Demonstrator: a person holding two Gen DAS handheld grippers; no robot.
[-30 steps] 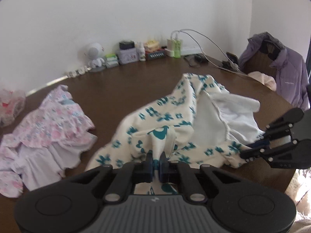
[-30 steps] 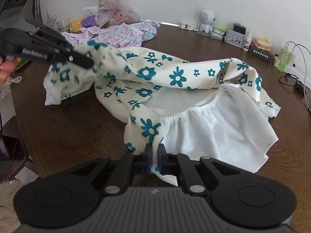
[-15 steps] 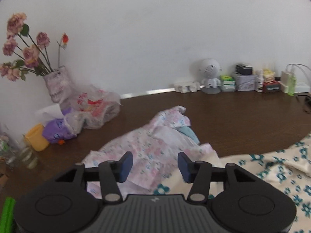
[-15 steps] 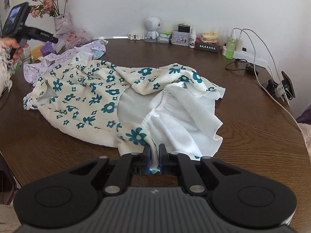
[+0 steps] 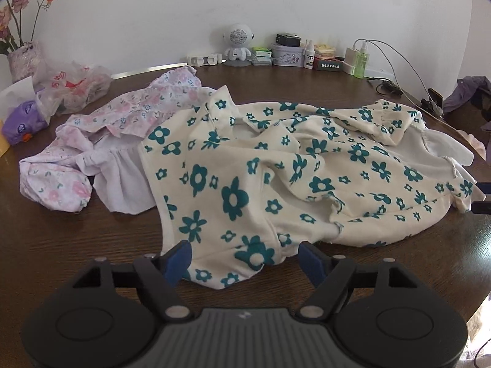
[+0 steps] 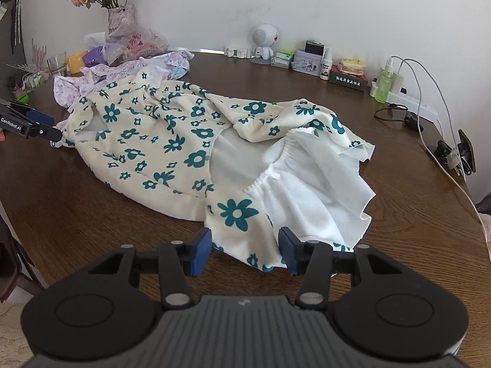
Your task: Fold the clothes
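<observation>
A cream dress with teal flowers (image 5: pixel 276 178) lies crumpled on the brown wooden table (image 5: pixel 76 239); its white lining shows in the right wrist view (image 6: pixel 307 184). My left gripper (image 5: pixel 245 262) is open, its jaws on either side of the dress's near edge. My right gripper (image 6: pixel 245 248) is open, its jaws on either side of the dress's hem. The left gripper also shows at the left edge of the right wrist view (image 6: pixel 52 135), at the dress's far end.
A pink floral garment (image 5: pixel 116 141) lies left of the dress, partly under it. A vase with flowers (image 6: pixel 119 18), plastic bags (image 5: pixel 70 89), a white robot figure (image 5: pixel 236 44), small boxes and bottles (image 5: pixel 294 55), cables (image 6: pixel 429 122) line the table's far side.
Both grippers were shut on the dress and have let go of it; the dress now lies spread on the table. The left gripper swung away and back to the dress's near edge.
</observation>
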